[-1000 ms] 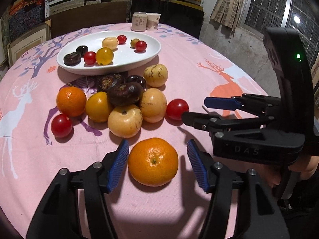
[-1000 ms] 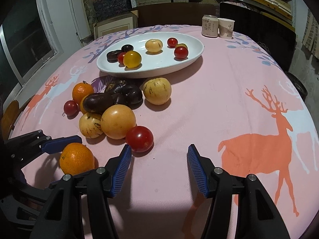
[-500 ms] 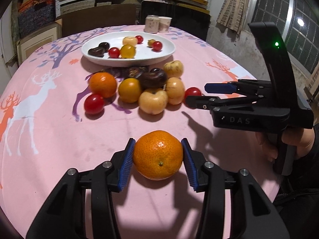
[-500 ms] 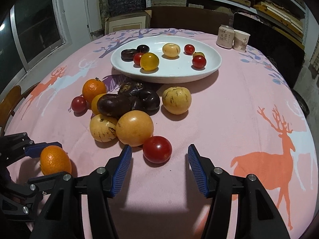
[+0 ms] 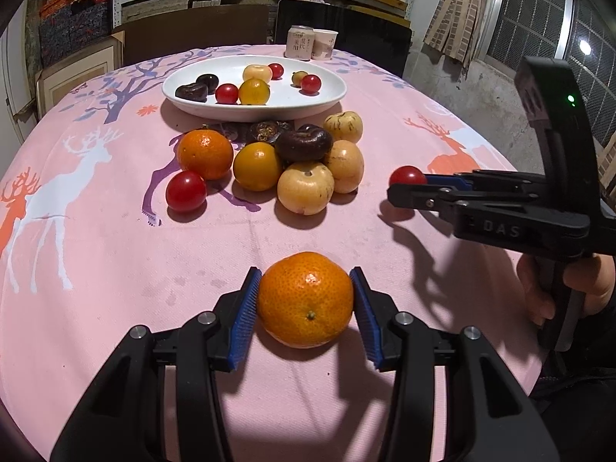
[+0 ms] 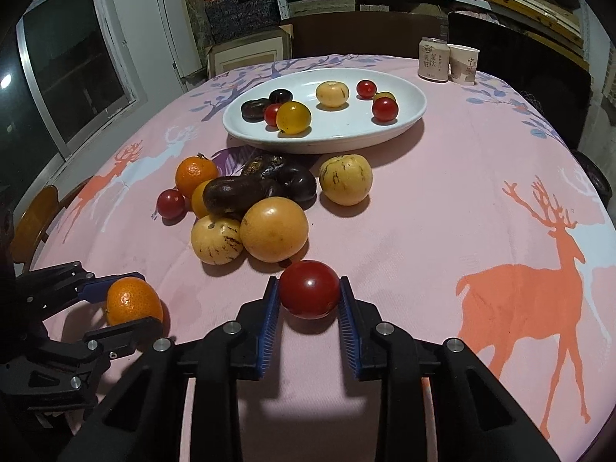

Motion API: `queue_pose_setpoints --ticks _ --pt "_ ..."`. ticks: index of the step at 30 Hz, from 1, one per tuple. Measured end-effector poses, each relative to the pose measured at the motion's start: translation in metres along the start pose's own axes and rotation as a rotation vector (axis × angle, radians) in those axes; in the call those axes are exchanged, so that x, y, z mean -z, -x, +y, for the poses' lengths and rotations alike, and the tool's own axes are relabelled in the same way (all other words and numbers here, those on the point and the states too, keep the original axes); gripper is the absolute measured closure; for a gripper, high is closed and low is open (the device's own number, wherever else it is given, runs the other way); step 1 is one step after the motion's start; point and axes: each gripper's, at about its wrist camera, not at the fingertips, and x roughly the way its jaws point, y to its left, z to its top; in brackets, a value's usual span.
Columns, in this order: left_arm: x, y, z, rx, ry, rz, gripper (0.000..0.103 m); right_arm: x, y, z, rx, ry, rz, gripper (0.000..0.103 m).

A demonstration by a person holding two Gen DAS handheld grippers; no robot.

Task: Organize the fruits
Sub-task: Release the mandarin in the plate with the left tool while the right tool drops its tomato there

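Observation:
My left gripper [image 5: 304, 310] is shut on an orange mandarin [image 5: 305, 299] near the table's front edge; it also shows in the right wrist view [image 6: 133, 306]. My right gripper [image 6: 308, 300] is shut on a red tomato [image 6: 309, 288], seen from the side in the left wrist view [image 5: 407, 175]. A pile of loose fruit [image 5: 269, 161] lies on the pink cloth: an orange, a red tomato, yellow and dark fruits. A white oval plate [image 5: 327, 98] behind it holds several small fruits.
A can [image 5: 300, 42] and a paper cup [image 5: 324, 44] stand at the table's far edge. Dark chairs and shelves lie beyond. The pink deer-print cloth [image 6: 481, 192] covers the round table.
My left gripper closed on the mandarin and drew it back from the pile. My right gripper moved forward and closed on the red tomato.

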Motion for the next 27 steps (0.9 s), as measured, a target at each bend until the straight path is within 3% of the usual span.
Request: queue_pose_setpoints --ticks 16,22,27 --pt "-0.001 0.008 -0.002 -0.028 0.010 -0.019 0.057 0.018 0.023 -0.015 -0.005 -0.046 -0.023 0.072" --pt "-0.010 0.016 -0.006 -0.024 -0.001 -0.037 0.057 0.008 0.036 -0.018 -0.010 -0.040 -0.051 0.072" --pt "-0.042 0.030 -0.006 -0.021 -0.016 -0.090 0.057 -0.019 0.047 -0.024 -0.008 -0.028 -0.088 0.072"
